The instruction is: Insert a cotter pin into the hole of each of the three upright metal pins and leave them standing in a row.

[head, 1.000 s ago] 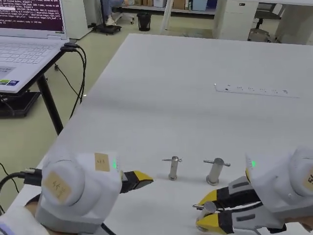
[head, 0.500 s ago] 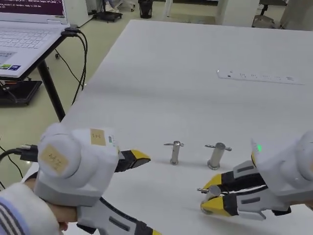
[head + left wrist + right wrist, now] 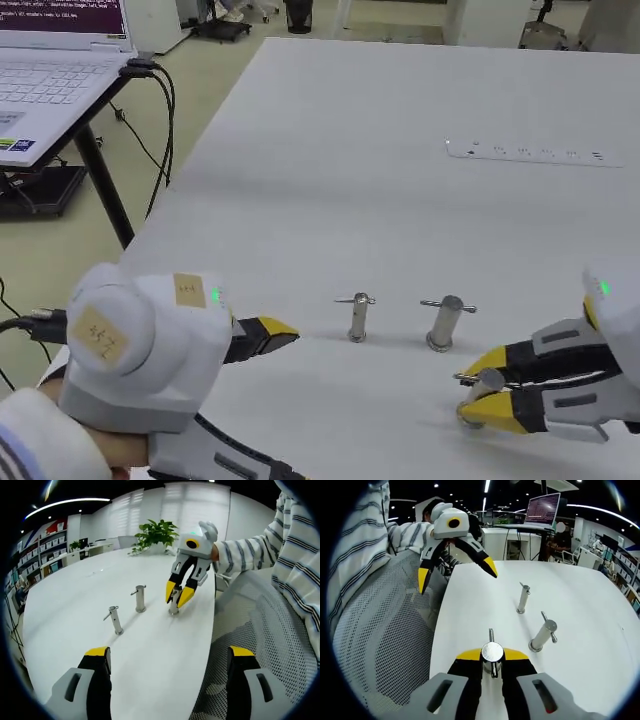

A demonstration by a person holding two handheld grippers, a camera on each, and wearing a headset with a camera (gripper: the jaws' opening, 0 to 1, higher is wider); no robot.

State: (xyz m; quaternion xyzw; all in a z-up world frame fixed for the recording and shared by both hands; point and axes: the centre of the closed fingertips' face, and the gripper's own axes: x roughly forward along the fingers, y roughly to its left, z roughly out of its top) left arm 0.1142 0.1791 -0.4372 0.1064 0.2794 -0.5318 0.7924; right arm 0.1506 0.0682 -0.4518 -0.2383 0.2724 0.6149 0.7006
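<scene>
Head view: a white workbench (image 3: 400,130) carried two metal pins standing upright side by side, a thinner pin (image 3: 358,318) and a thicker pin (image 3: 441,323). Each had a cotter pin through the hole near its top, the first cotter pin (image 3: 351,299) and the second cotter pin (image 3: 439,305) both sticking out sideways. Near the thicker pin, and closer to the person, the right gripper (image 3: 482,390) had its yellow-tipped jaws clamped on a third metal pin (image 3: 487,380).

In the right gripper view that pin's round top (image 3: 492,651) sat squarely between the two jaws, with a third cotter pin (image 3: 491,634) running through it. In the left gripper view the third pin's foot appeared to touch the tabletop, just beside the other two.

The left gripper (image 3: 169,652) held nothing. Its jaws stood wide apart, low over the near edge of the bench and well apart from the pins. In the right gripper view it hung open above the bench's edge, held by a hand in a striped sleeve (image 3: 355,545).

A laptop (image 3: 50,75) sat on a stand off the bench's left side, and a white power strip (image 3: 535,155) lay on the far part of the bench.
</scene>
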